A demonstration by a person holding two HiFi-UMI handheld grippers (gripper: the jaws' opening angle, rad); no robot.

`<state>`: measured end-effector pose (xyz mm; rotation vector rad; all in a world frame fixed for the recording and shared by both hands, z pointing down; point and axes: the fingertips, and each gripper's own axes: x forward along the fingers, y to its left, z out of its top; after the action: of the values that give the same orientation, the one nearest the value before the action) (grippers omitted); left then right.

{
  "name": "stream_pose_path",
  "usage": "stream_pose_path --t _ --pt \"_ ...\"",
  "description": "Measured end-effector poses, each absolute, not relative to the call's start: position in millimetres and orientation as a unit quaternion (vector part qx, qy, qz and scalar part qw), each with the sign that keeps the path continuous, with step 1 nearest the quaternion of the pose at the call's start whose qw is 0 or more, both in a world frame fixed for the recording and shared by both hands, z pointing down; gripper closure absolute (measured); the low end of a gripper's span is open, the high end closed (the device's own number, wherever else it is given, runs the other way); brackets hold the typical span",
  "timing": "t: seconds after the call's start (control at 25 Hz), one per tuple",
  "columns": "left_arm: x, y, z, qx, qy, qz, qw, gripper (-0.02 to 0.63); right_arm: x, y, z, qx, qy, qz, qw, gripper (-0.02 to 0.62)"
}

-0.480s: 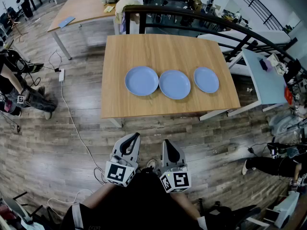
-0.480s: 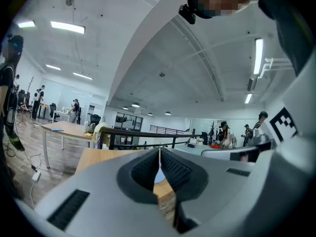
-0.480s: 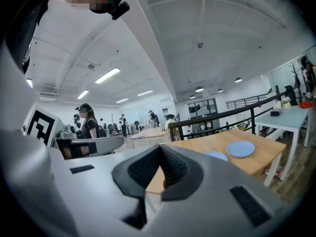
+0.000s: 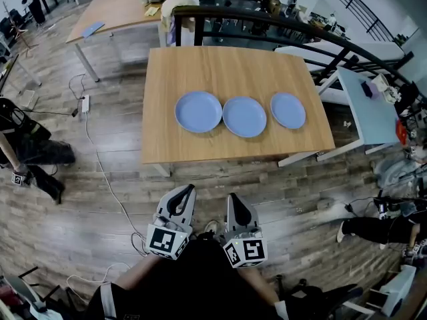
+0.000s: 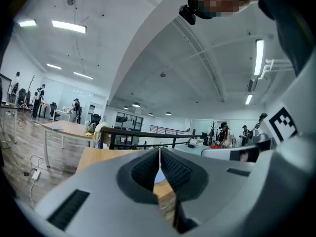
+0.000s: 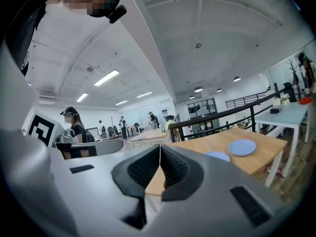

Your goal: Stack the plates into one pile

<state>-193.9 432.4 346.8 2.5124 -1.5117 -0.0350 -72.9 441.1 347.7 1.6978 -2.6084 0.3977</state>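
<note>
Three light blue plates lie in a row on the wooden table (image 4: 200,139): the left plate (image 4: 198,111), the middle plate (image 4: 244,117) and the smaller right plate (image 4: 288,110). None overlaps another. My left gripper (image 4: 189,191) and right gripper (image 4: 232,199) hang side by side over the floor in front of the table, well short of its near edge. Both are shut with nothing between the jaws. In the right gripper view two plates (image 6: 242,147) show on the table to the right. The left gripper view shows only a sliver of the table (image 5: 98,157) beyond the closed jaws.
A black railing (image 4: 267,19) runs behind the table. A white table (image 4: 370,105) stands to the right and another wooden table (image 4: 113,12) at the back left. A white cable (image 4: 100,165) trails across the wood floor on the left, near a person (image 4: 27,152).
Both grippers have kept still. The person at the left edge has shifted position on the floor.
</note>
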Motion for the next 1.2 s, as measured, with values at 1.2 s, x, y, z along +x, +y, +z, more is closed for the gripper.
stream_pose_path --t 1.2 --pt "-290 361 375 0.848 -0.512 -0.012 0.138 0.577 -135 368 361 0.582 -0.802 0.134 0.021 0.565"
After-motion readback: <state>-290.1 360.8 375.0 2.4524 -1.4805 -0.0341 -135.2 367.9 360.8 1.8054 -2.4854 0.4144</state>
